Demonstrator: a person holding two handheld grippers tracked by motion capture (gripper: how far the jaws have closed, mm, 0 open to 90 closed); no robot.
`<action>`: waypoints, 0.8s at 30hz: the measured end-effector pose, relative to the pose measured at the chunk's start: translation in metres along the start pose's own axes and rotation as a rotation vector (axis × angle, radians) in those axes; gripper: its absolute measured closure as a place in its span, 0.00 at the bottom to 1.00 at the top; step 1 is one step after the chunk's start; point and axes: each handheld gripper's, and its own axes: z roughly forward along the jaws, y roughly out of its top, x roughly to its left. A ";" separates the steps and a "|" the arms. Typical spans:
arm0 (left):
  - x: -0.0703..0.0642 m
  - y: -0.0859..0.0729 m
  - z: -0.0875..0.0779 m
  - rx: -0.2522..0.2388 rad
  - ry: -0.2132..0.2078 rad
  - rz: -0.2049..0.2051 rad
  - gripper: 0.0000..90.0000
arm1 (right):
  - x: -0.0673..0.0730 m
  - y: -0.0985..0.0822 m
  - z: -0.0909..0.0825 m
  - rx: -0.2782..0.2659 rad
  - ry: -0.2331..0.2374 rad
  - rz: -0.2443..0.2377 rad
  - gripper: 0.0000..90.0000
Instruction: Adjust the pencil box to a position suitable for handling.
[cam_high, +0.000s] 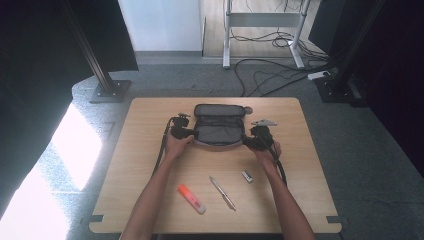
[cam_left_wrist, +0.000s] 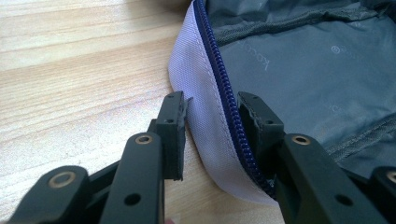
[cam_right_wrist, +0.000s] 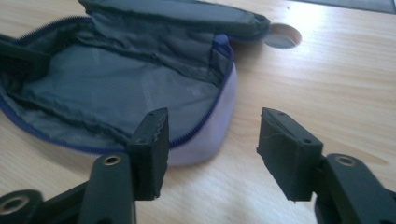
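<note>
Grey fabric pouch (cam_high: 218, 126), unzipped and lying open mid-table, showed a grey lining and a blue zipper (cam_left_wrist: 223, 88). At its near-left rim, the left gripper (cam_left_wrist: 212, 112) straddled the pale edge, jaws not yet pressing, probably to steady it. Off its near-right corner, the right gripper (cam_right_wrist: 211, 140) hung spread, empty.

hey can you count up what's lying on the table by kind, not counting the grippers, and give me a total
Pencil case, open, grey lining: 1
Orange highlighter: 1
Silver pen: 1
Small white and dark item, too small to identify: 1
Total: 4
</note>
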 end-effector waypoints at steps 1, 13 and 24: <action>0.000 0.000 0.000 -0.001 0.001 0.001 0.72 | 0.000 0.001 0.003 0.013 0.001 0.005 0.48; 0.000 -0.001 0.000 0.002 0.001 -0.003 0.72 | 0.003 0.003 0.026 0.055 -0.010 -0.012 0.52; 0.001 -0.001 0.000 -0.001 -0.002 -0.002 0.72 | -0.001 -0.001 0.038 0.065 -0.014 0.002 0.55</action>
